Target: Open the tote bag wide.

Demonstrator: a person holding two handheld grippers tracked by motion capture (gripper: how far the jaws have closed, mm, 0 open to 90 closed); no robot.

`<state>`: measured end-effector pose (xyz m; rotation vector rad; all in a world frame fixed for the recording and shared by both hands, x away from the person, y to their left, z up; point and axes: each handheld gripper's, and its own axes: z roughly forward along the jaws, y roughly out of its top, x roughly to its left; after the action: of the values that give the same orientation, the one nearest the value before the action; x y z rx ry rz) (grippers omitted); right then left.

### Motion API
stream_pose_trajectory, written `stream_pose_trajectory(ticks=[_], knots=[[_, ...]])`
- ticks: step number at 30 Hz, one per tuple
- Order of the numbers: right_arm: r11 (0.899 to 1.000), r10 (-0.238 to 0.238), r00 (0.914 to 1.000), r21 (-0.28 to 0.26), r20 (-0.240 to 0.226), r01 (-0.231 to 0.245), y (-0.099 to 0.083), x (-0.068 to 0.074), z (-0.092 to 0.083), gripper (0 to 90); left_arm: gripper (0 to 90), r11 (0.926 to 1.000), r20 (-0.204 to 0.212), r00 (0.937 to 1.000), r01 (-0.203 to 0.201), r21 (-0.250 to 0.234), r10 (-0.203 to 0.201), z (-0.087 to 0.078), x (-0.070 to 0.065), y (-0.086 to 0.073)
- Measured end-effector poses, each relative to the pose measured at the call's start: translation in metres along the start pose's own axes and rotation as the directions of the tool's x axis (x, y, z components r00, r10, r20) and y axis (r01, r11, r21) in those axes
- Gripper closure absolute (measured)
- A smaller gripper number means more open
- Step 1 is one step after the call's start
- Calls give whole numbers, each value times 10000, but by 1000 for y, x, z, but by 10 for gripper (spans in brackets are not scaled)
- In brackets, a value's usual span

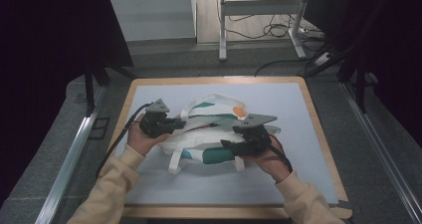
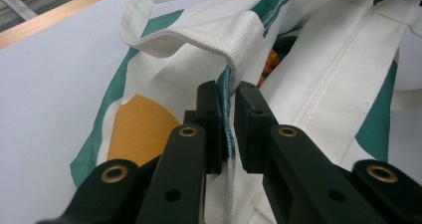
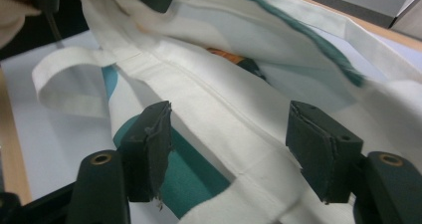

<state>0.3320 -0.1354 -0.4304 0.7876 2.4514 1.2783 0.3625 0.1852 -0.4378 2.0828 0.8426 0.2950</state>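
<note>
Your left hand (image 1: 138, 140) holds the left gripper (image 1: 175, 125) at the left side of the cloth bag (image 1: 211, 129), which lies crumpled in the middle of the pale blue mat (image 1: 164, 92) on the wood-edged table (image 1: 313, 112). In the left gripper view (image 2: 228, 119) your jaws are pinched together on the bag's green-stitched edge, the seam running straight down between the two pads, with white cloth and an orange patch to either side of them. The bag is white with green and orange shapes, and one white handle loops out toward you at the front of the mat.

Your right hand (image 1: 268, 159) holds the right gripper (image 1: 230, 145) at the bag's near right side, low against the cloth. In the right gripper view (image 3: 231, 144) your jaws stand wide apart, and a white strap and fold of the bag run through the gap between them without either pad pressing on it. A green patch lies just beside the left-hand pad there. Farther off in that view, the other gripper sits at the bag's upper edge.
</note>
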Motion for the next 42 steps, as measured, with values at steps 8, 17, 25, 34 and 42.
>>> stream_pose_trajectory(ticks=[8, 17, 25, 34, 42], knots=[[9956, -645, 9952, 721, 732, 592, -2, -2, 15, 314, 825, 9999, 47, 9999, 133, -51, -132, 1, 2, 1], [9868, -1259, 9856, 1166, 1126, 1127, -5, 4, 20, 233, 825, 9997, 94, 9997, 244, -57, -243, 1, 3, 2], [9857, -1414, 9777, 1132, 1551, 1246, -7, 0, 18, 437, 825, 9995, 99, 9995, 307, -68, -306, 0, 3, 2], [9934, -1079, 9870, 523, 1192, 1023, -10, -9, 11, 672, 825, 9986, 64, 9987, 507, -138, -506, 3, 7, 4], [9837, -1754, 9770, 620, 1210, 1689, -5, 12, 12, 331, 826, 9981, 70, 9982, 605, -142, -604, 3, 8, 5]])
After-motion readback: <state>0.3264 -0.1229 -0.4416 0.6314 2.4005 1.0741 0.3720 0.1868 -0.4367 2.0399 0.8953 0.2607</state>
